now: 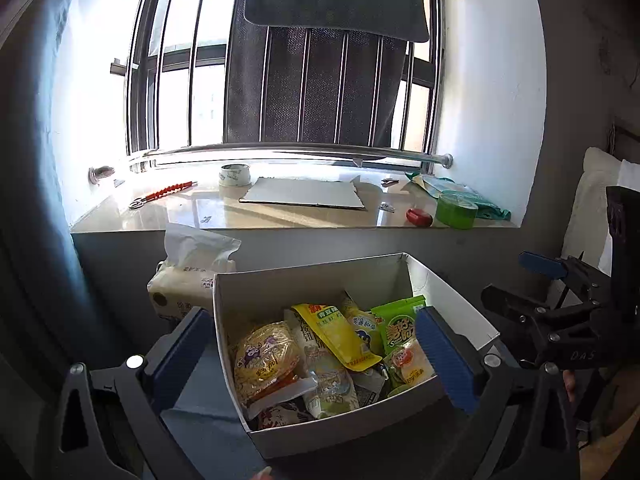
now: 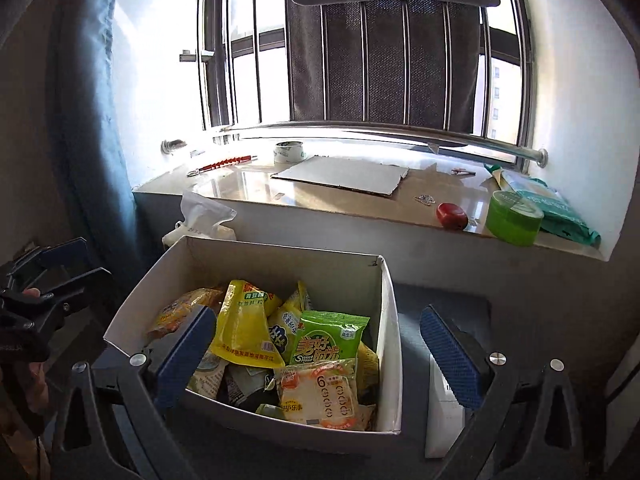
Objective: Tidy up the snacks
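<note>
Snacks (image 2: 316, 344) look all piled in the white box (image 2: 280, 264) already, so mostly done. Left tool (image 1: 316, 356) and right tool (image 2: 320, 356) both spread wide, holding nothing.

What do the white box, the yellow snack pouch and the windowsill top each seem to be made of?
White box: probably matte cardboard, with thin folded walls.
Yellow snack pouch: likely glossy plastic film, crinkled and shiny.
Windowsill top: apparently polished stone or tile, with mirror-like reflections.
</note>
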A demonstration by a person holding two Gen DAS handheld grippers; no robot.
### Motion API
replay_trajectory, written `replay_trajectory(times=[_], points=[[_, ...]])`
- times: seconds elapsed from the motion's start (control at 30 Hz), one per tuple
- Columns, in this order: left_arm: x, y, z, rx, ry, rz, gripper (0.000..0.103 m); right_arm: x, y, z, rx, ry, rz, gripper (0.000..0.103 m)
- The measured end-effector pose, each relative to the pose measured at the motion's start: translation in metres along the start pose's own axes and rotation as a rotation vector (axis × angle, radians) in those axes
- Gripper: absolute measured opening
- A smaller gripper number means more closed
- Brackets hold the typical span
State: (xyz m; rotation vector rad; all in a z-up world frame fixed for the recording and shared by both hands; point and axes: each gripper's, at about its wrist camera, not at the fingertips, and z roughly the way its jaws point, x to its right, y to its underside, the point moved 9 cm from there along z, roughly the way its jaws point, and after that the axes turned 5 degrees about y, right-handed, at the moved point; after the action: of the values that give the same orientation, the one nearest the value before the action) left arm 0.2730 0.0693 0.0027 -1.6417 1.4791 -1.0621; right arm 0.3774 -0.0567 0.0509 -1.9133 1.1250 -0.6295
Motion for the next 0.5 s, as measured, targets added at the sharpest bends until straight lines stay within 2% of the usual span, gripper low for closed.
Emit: replay_trajectory(times=[0.07, 0.17, 0.23, 0.33, 0.43, 0.5], points=[[0.009, -0.001, -0.017, 0.03, 0.013, 0.005, 0.103, 0.001, 0.001, -0.02, 0.028, -0.004, 0.01, 0.103], [0.028, 0.004, -0.04, 0.033, 0.032, 0.027, 0.103, 0.004, 0.008, -0.045, 0.032, -0.022, 0.051, 0.103], [0.04, 0.008, -0.056, 0.05, 0.026, 0.048, 0.103, 0.0, 0.018, -0.063, 0.041, -0.07, 0.061, 0.103], [0.051, 0.022, -0.07, 0.018, -0.005, 0.062, 0.103, -0.005, 0.032, -0.087, 0.059, -0.07, 0.043, 0.103], [0.061, 0.041, -0.081, -0.014, 0.032, 0.031, 0.103, -0.005, 0.049, -0.108, 0.052, -0.061, 0.068, 0.103], [0.066, 0.055, -0.088, -0.03, 0.035, 0.013, 0.103, -0.005, 0.06, -0.12, 0.045, -0.093, 0.107, 0.103]])
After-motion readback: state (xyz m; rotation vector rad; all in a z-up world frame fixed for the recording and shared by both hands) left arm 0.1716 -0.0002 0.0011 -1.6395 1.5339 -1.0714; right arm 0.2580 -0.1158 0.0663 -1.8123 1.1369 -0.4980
